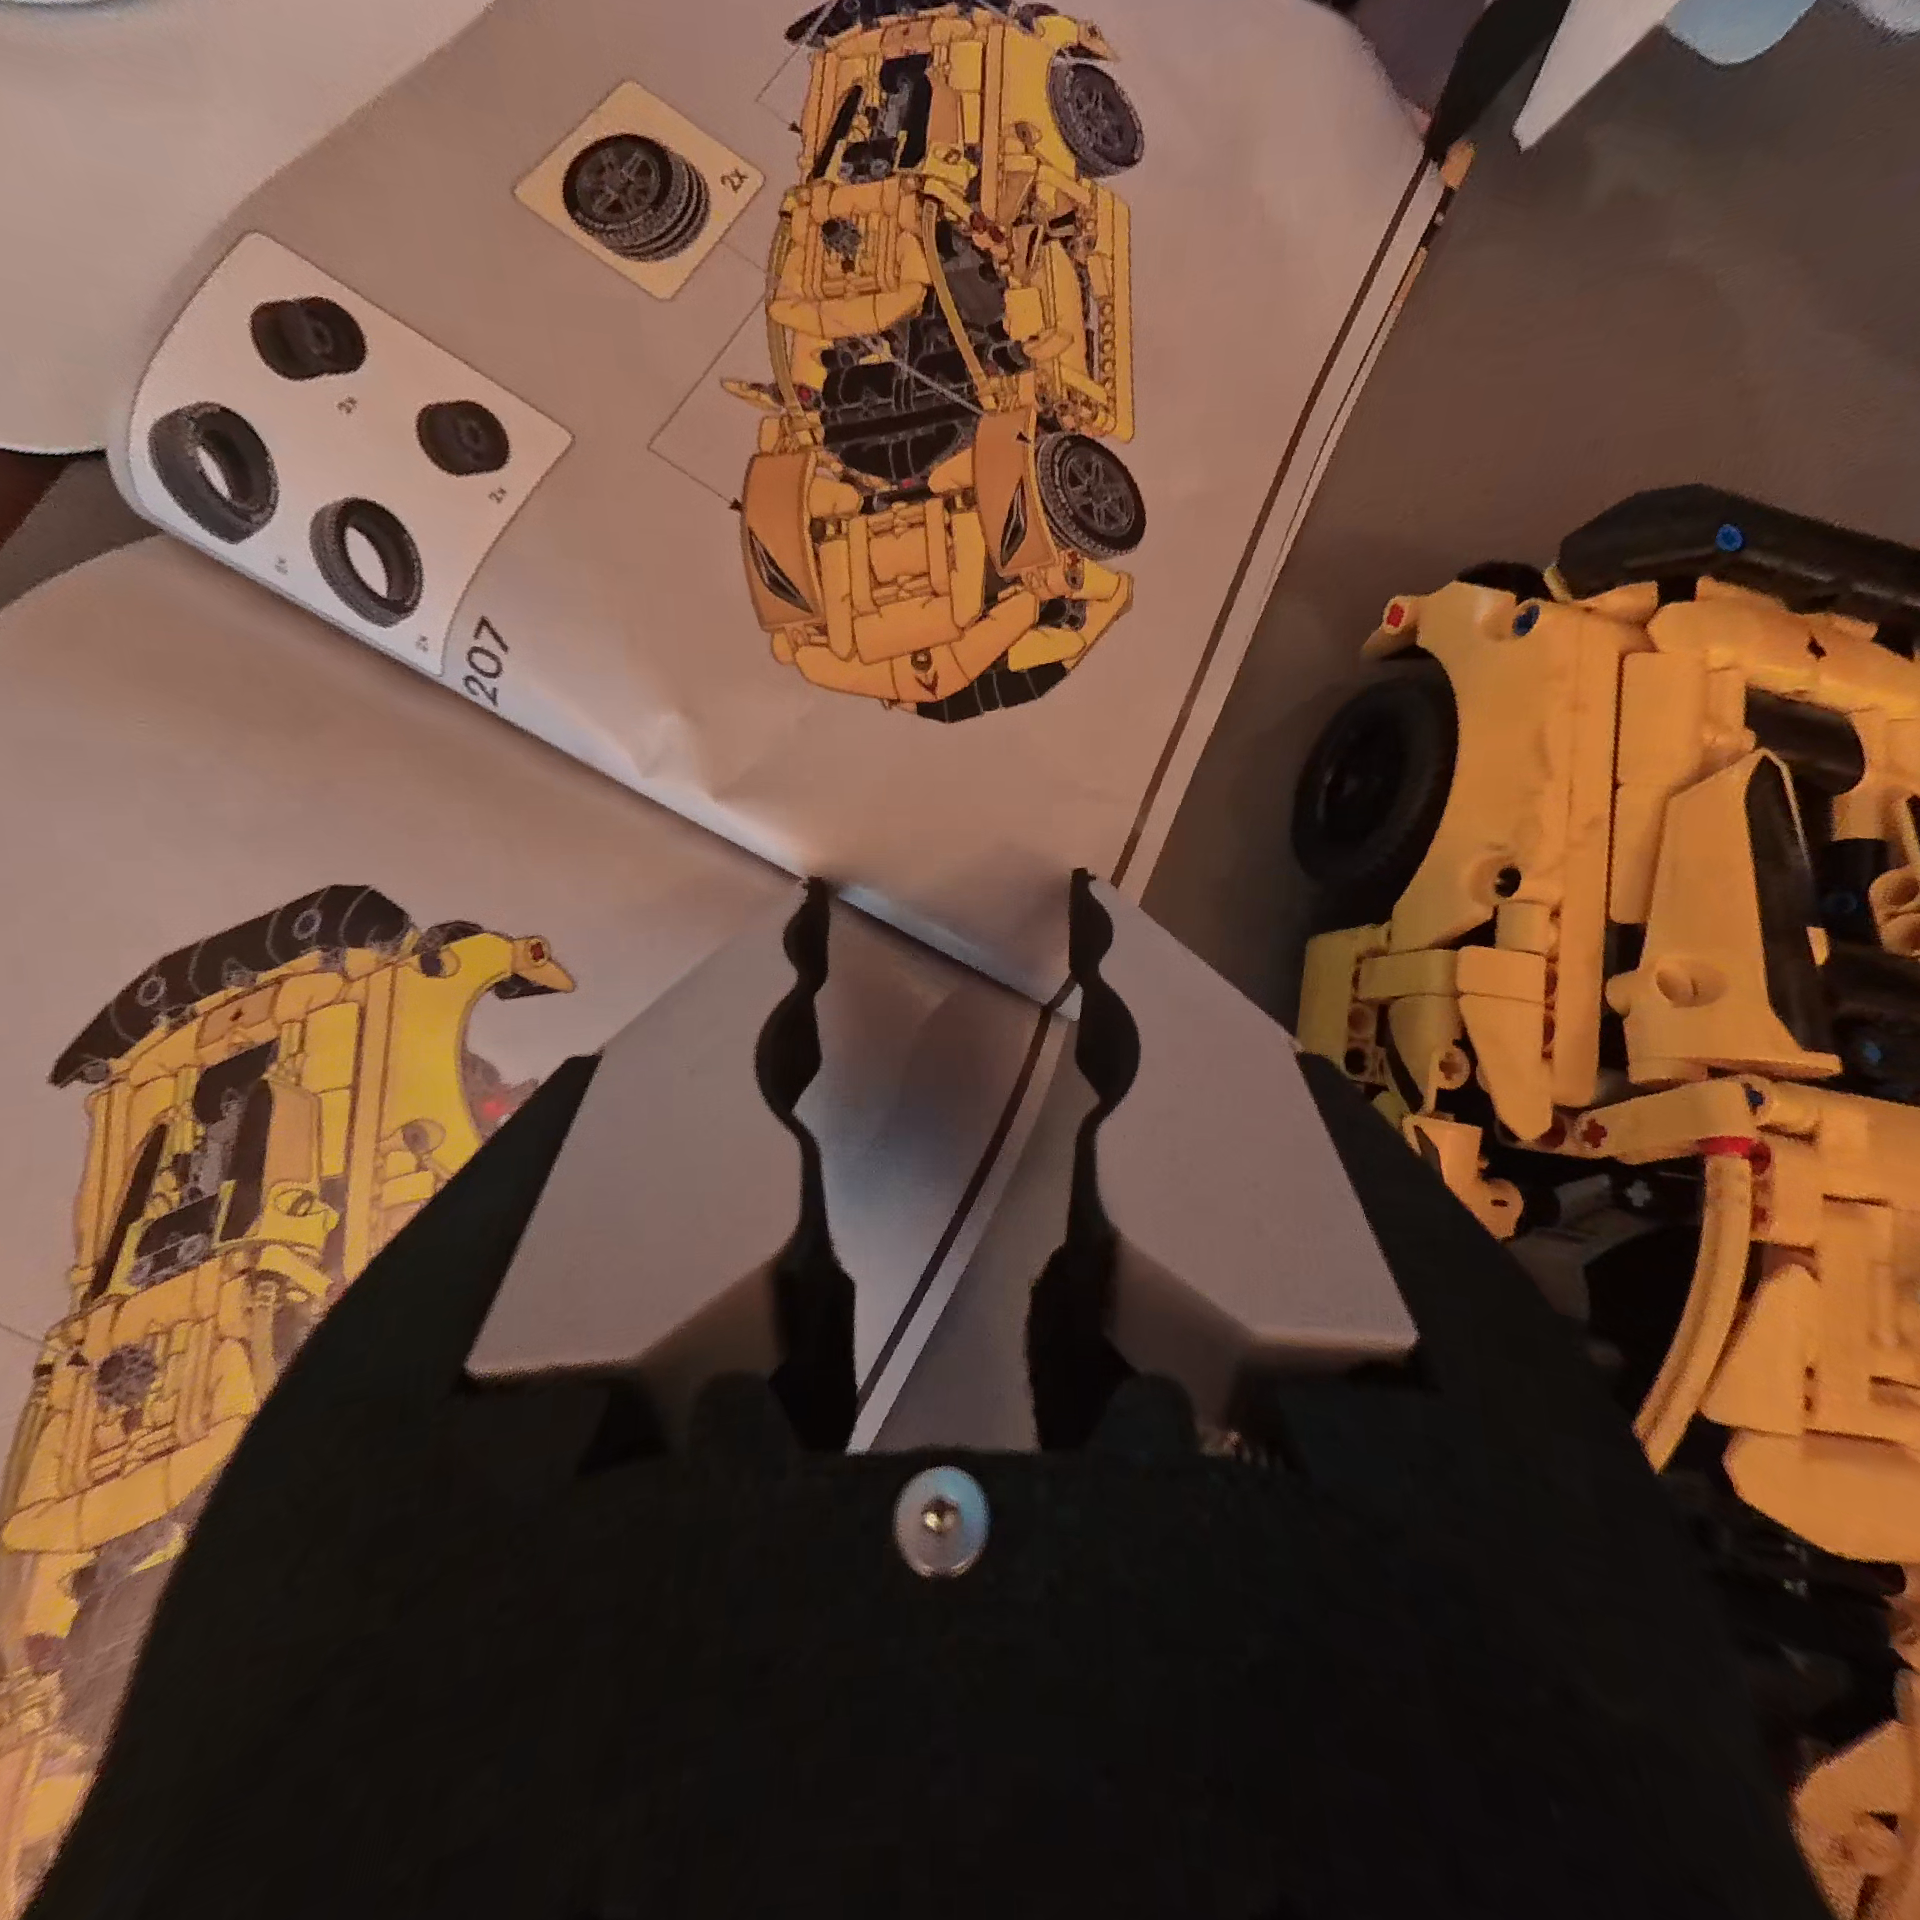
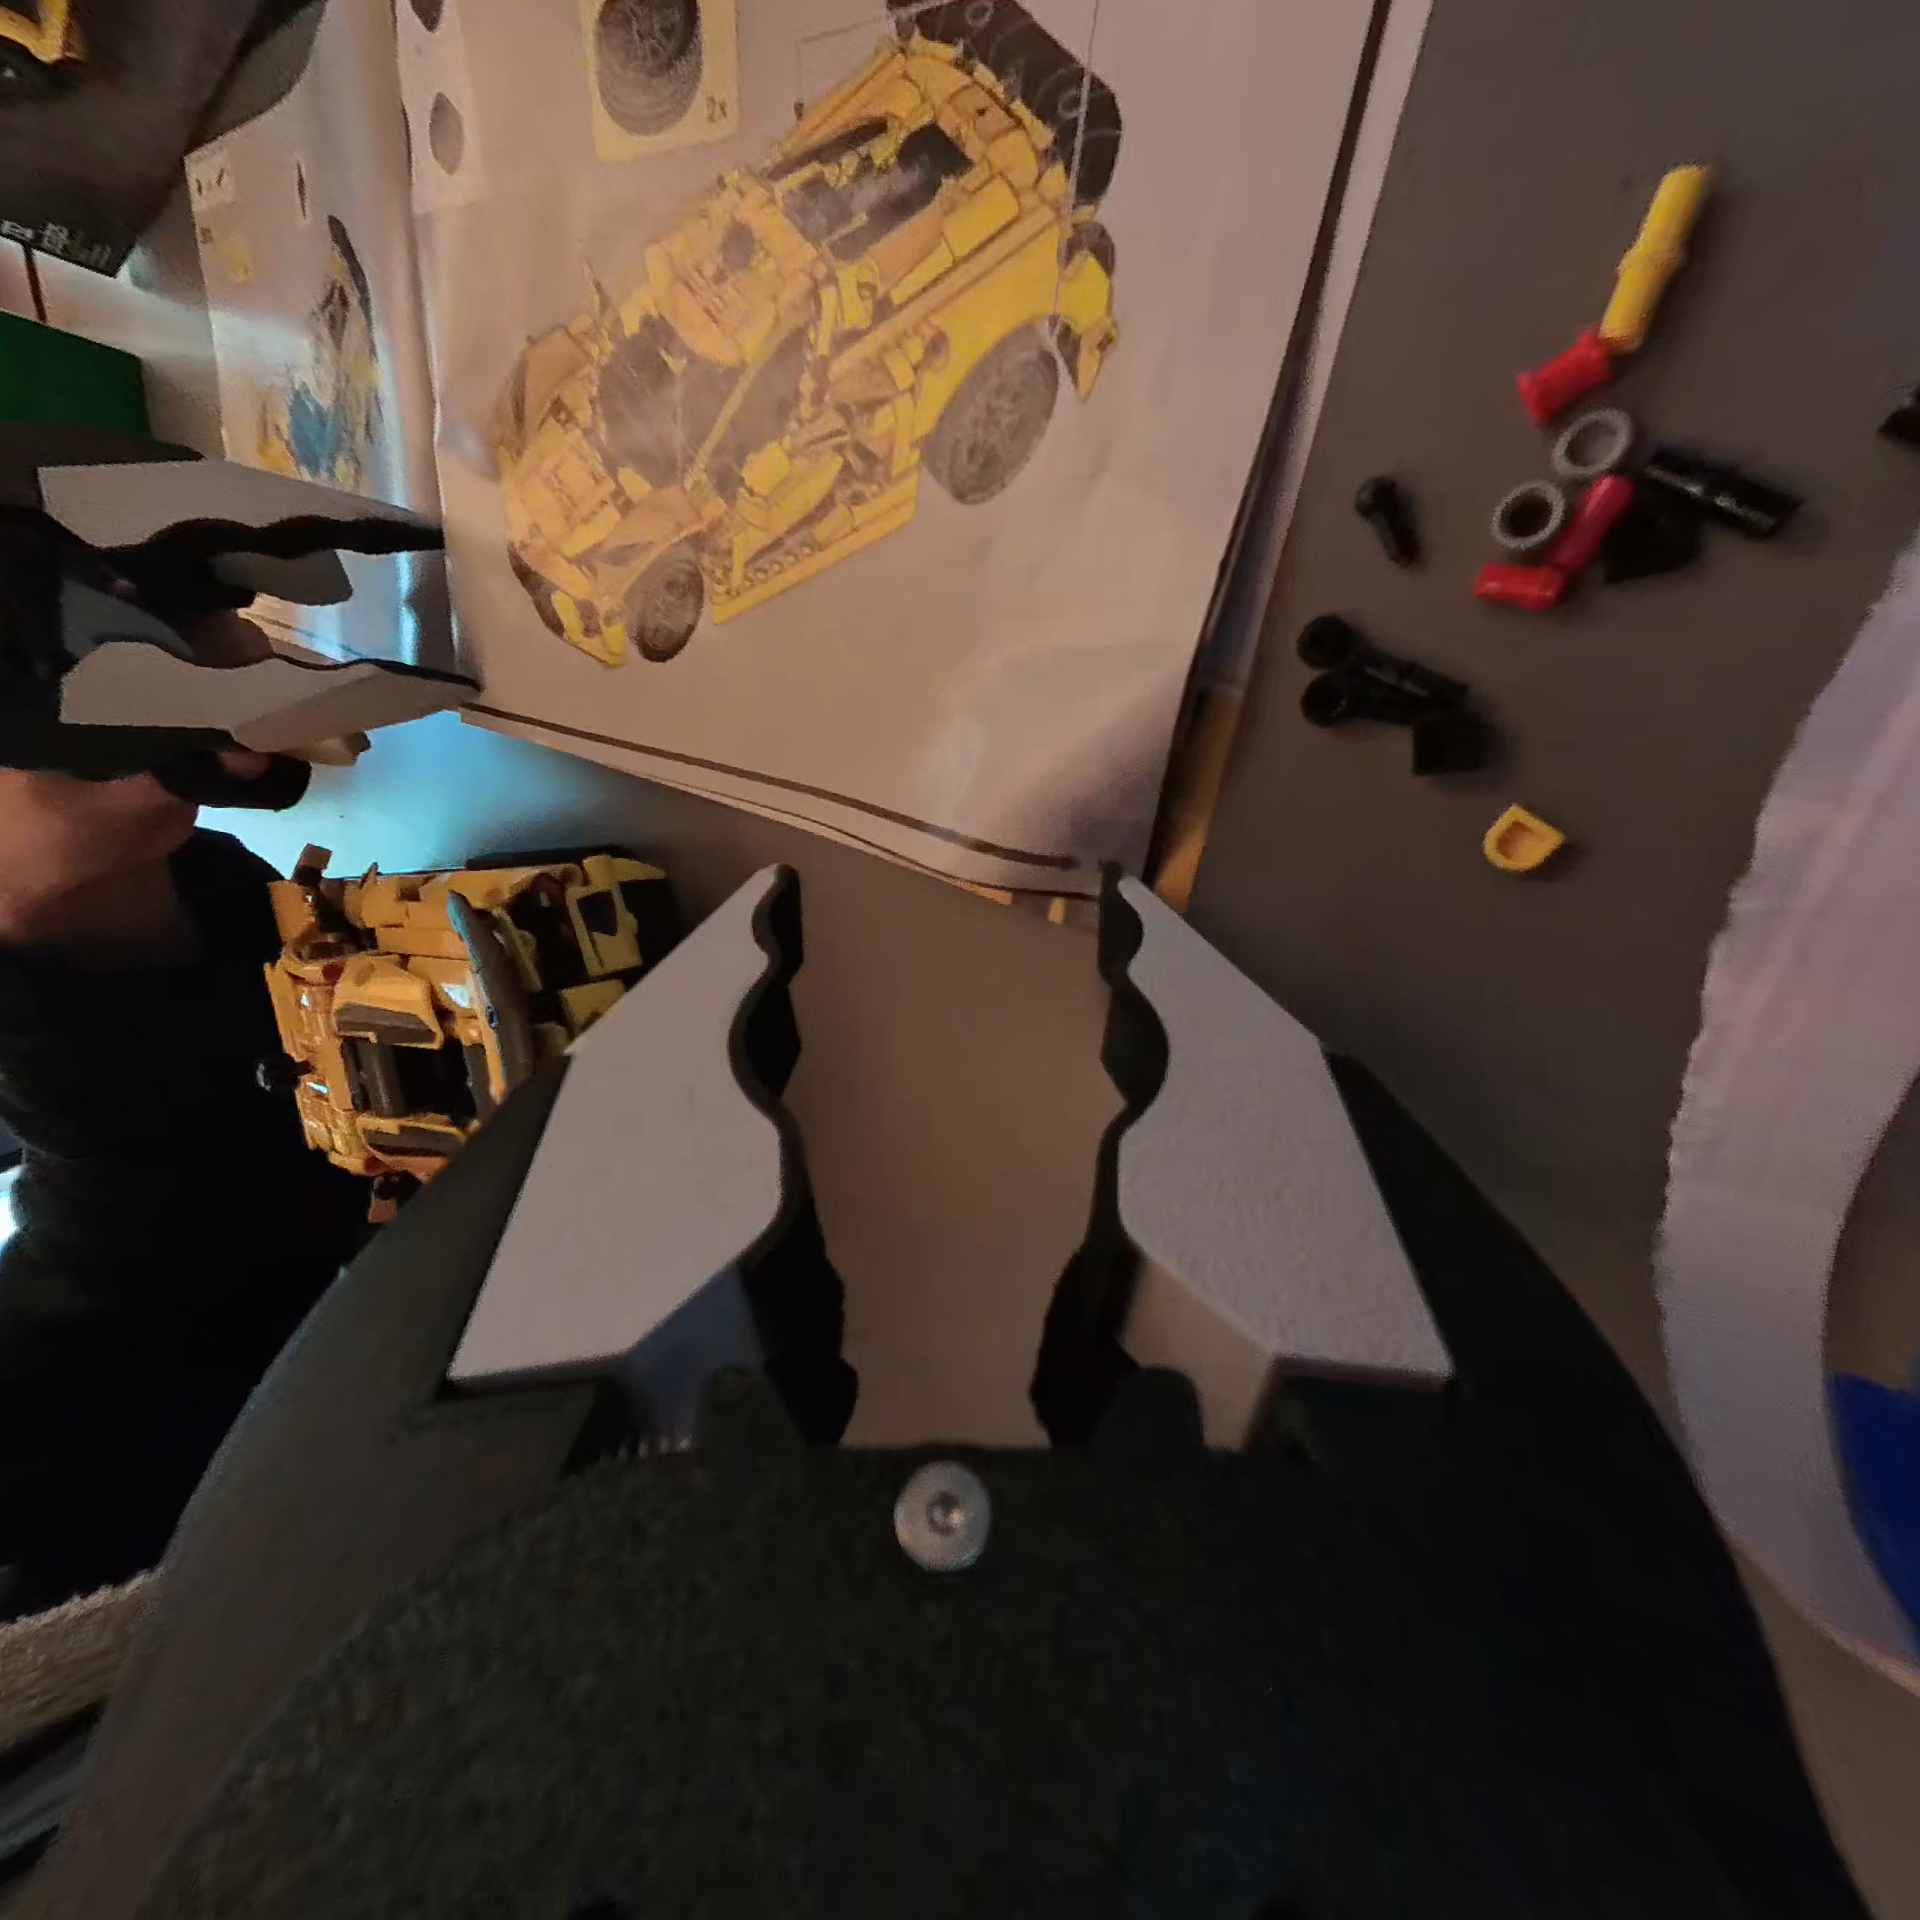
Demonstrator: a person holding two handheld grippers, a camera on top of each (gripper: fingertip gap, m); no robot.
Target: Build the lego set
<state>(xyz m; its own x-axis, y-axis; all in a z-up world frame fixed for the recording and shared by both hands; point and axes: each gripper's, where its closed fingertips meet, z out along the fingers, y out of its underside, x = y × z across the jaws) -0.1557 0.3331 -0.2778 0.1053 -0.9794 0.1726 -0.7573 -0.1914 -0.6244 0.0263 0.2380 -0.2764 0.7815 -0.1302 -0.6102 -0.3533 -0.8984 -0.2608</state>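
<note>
Both the left gripper (image 1: 943, 894) and right gripper (image 2: 945, 883) hover with fingers spread and empty over the open paper instruction booklet (image 1: 644, 665), beside the yellow brick-built car (image 1: 1621, 935).

Dim warm light, blurred edges, wide-angle distortion.

Open instruction booklet (image 1: 935, 790) shows a printed step number beside its parts panel (image 1: 343, 447), with small quantity marks by the wheel pictures. The dark box (image 2: 73, 208) has white lettering, too blurred to read.
</note>
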